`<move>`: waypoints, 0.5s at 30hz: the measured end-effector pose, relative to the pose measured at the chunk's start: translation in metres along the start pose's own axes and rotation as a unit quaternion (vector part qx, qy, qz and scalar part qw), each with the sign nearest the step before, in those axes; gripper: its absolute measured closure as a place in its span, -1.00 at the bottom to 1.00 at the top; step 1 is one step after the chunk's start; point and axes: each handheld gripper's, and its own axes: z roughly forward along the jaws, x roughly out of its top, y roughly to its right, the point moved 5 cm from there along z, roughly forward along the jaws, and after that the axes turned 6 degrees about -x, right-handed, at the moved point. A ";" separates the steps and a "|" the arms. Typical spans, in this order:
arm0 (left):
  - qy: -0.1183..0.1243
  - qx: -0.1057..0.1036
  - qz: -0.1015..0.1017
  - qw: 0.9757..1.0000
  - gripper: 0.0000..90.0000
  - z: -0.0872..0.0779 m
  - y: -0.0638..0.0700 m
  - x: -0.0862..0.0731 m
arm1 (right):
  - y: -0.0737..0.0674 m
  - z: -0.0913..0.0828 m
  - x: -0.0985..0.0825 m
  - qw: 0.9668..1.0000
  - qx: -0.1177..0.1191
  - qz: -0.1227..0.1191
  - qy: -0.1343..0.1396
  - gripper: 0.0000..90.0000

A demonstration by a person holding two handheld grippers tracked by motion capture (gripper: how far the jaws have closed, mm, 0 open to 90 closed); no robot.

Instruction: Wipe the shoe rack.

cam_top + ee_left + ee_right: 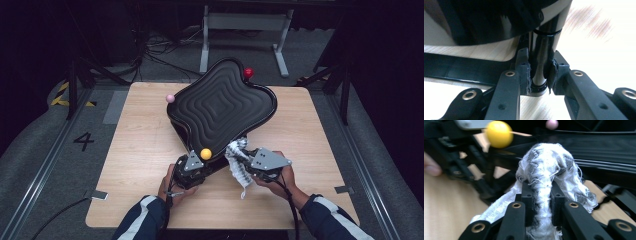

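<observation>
The counter (pixel 150 165) carries one big thing: a black tray (pixel 222 107) with a rippled, stepped surface and a wavy outline, propped up on short legs so that it stands tilted above the wood. It rises just ahead of both tools. Three coloured knobs sit at its corners: a yellow one (pixel 206 153) right at the left tool, a pink one (pixel 170 98) farther ahead of it, and a red one (pixel 248 73) at the far corner.

The left tool (pixel 192 167) is clamped on one of the tray's black legs (pixel 540 67); in the left gripper view both pads press against the shiny post from either side, under the tray's rim. That hand seems to be steadying the tray.

The right tool (pixel 245 162) is closed tight on a bunched white cloth (pixel 549 177) with a grey woven pattern. The wad bulges out past the pads toward the near edge of the tray, and a loose tail (pixel 243 185) hangs back under the tool toward the person.

Judging by this, the job is wiping the tray. The preparation looks done: tray held, cloth gathered and brought to the near edge. The cloth does not plainly lie on the ridged surface yet, so the wiping of the ridges appears largely left to do. Whether any part is already clean cannot be told.
</observation>
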 end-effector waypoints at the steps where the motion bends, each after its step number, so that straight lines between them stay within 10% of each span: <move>1: 0.000 0.000 0.000 1.000 0.63 0.000 0.000 0.000 | 0.000 0.000 0.000 1.000 0.000 0.000 0.000 0.75; 15: 0.001 -0.006 0.000 1.000 0.63 0.000 0.001 0.000 | 0.054 -0.012 -0.011 0.996 -0.078 0.046 -0.002 0.74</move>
